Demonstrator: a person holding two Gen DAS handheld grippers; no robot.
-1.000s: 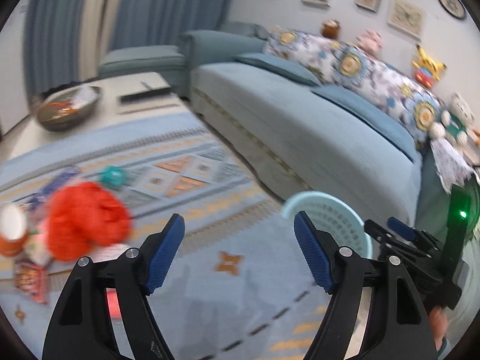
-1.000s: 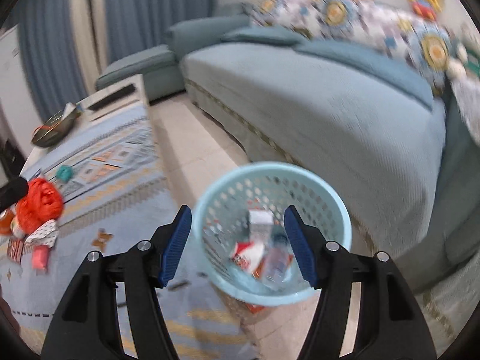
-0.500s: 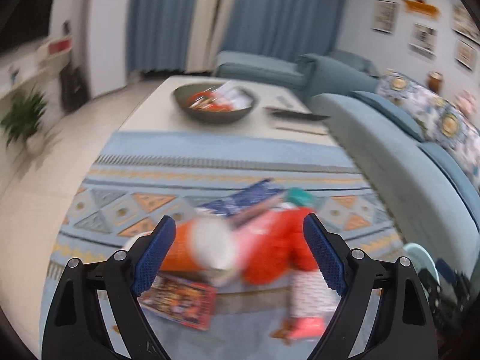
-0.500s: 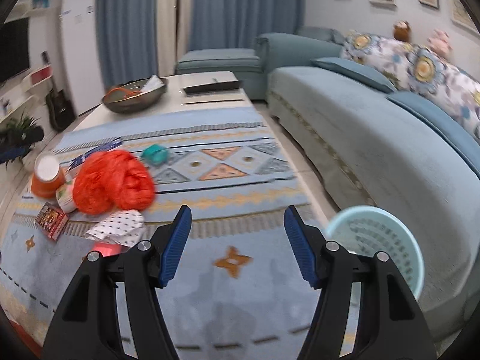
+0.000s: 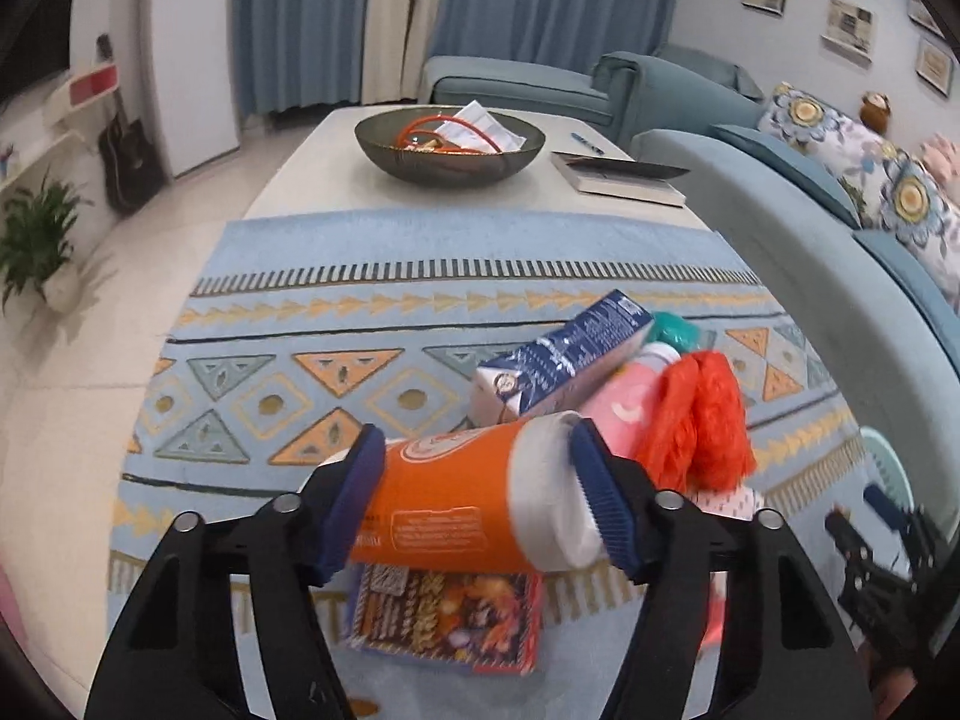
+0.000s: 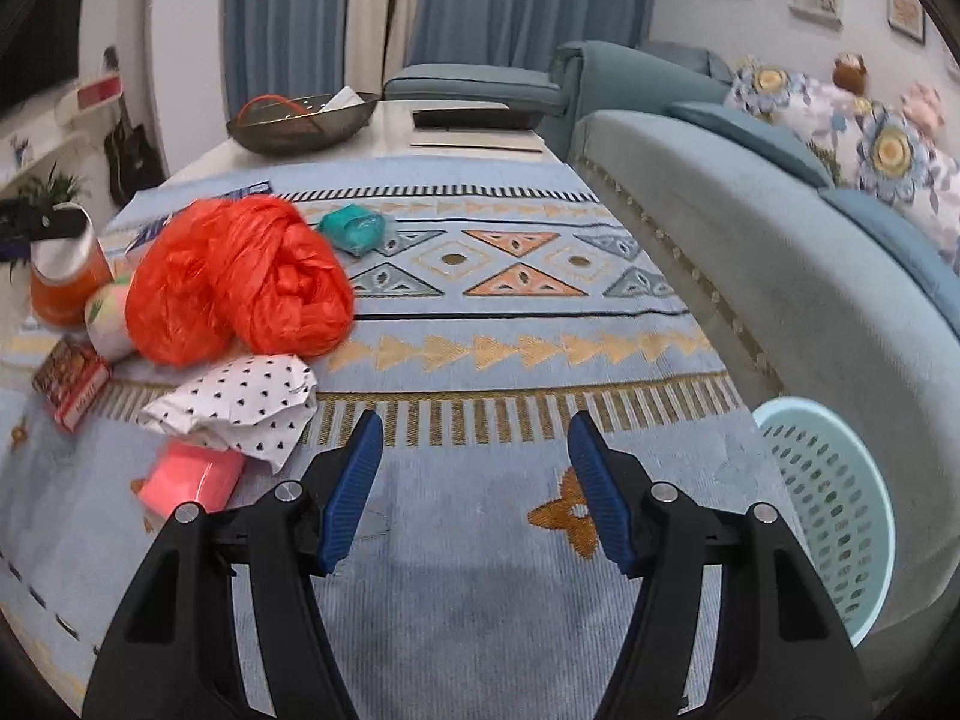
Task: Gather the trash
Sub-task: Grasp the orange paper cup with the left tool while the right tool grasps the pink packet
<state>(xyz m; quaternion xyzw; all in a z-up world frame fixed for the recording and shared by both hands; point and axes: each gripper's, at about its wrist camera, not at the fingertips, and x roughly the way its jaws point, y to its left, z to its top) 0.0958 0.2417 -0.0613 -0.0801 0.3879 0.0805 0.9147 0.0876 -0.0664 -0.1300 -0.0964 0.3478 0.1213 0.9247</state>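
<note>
Down at rug level, my left gripper (image 5: 477,495) points forward and slightly downward, its blue pads (image 5: 354,498) spread on either side of an orange cup (image 5: 456,510) lying on its side. I cannot tell whether the pads are pressing it or only bracketing it. Beneath the cup lies a printed snack packet (image 5: 444,618); just beyond it sit a blue carton (image 5: 558,366), a pink bottle (image 5: 624,402) and a crumpled orange bag (image 5: 696,426), all on the patterned rug (image 5: 300,312).

My right gripper (image 6: 474,489) hovers level above bare rug, jaws released with nothing between them. To its left lie a dotted wrapper (image 6: 240,399) and a pink item (image 6: 192,477). A pale blue basket (image 6: 831,498) stands at its right, against the sofa (image 6: 768,252).
</note>
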